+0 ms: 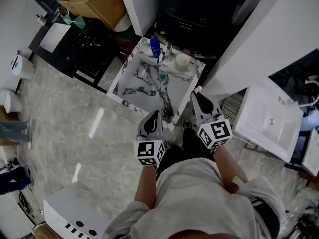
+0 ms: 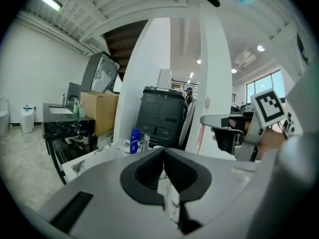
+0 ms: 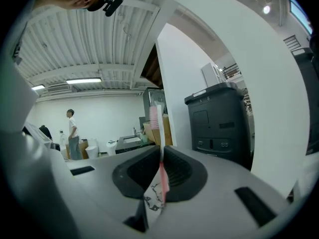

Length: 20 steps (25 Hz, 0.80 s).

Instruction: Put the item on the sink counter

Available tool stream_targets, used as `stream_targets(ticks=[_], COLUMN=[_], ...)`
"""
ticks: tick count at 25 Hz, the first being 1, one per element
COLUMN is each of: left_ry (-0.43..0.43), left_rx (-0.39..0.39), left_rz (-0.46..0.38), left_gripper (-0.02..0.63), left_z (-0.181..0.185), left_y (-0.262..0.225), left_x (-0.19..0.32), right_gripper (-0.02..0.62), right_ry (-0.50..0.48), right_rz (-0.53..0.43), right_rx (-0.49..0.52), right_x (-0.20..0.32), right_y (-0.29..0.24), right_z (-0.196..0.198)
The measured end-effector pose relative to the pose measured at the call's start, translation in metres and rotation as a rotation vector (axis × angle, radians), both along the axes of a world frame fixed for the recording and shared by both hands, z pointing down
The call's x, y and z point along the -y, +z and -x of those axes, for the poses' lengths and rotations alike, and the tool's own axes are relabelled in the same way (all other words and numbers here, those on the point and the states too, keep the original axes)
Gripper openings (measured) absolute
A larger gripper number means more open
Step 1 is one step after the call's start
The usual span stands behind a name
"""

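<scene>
The marble sink counter (image 1: pixel 119 86) lies ahead of me in the head view, with a blue bottle (image 1: pixel 155 48), a faucet (image 1: pixel 168 51) and a white cup (image 1: pixel 182 61) along its back. My right gripper (image 1: pixel 197 93) hangs beside the counter's right front corner, shut on a pink and white toothbrush (image 3: pixel 158 126) that sticks up between its jaws. The left gripper (image 1: pixel 155 113) is held just above the counter's front edge, shut with nothing in it. In the left gripper view, the blue bottle (image 2: pixel 135 141) stands beyond the closed jaws.
A dark cabinet (image 1: pixel 199 14) stands behind the counter. A white basin (image 1: pixel 269 121) is at the right, a black marble counter (image 1: pixel 75 46) and a cardboard box (image 1: pixel 97 1) at the upper left. A person (image 3: pixel 73 133) stands far off.
</scene>
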<state>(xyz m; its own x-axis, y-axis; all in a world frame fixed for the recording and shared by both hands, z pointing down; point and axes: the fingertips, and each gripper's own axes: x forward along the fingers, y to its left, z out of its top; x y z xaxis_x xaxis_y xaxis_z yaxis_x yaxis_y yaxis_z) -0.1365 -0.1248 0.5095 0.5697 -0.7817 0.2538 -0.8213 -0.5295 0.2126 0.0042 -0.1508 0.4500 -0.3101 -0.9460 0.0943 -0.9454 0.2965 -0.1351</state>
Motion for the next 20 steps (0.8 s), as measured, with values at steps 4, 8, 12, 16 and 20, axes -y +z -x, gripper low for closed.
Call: stream_targets(ticks=[4, 8, 12, 16, 20], left_ry=[0.005, 0.009, 0.0, 0.0, 0.004], left_rx=[0.013, 0.042, 0.072, 0.093, 0.102], left_rz=[0.022, 0.033, 0.049, 0.069, 0.088], left_gripper=[0.009, 0.009, 0.009, 0.009, 0.009], left_z=[-0.005, -0.012, -0.02, -0.036, -0.053], left_y=[0.014, 0.02, 0.025, 0.028, 0.032], left_x=[0.014, 0.032, 0.056, 0.081, 0.102], right_gripper=[0.021, 0.022, 0.021, 0.022, 0.021], right_ry=[0.016, 0.007, -0.024, -0.044, -0.053], right_rz=[0.006, 0.011, 0.018, 0.031, 0.029], right_rx=[0.013, 0.048, 0.088, 0.113, 0.122], right_x=[0.018, 0.044, 0.072, 0.103, 0.133], right_y=[0.008, 0.015, 0.021, 0.024, 0.021], right_z=[-0.012, -0.023, -0.028, -0.041, -0.058])
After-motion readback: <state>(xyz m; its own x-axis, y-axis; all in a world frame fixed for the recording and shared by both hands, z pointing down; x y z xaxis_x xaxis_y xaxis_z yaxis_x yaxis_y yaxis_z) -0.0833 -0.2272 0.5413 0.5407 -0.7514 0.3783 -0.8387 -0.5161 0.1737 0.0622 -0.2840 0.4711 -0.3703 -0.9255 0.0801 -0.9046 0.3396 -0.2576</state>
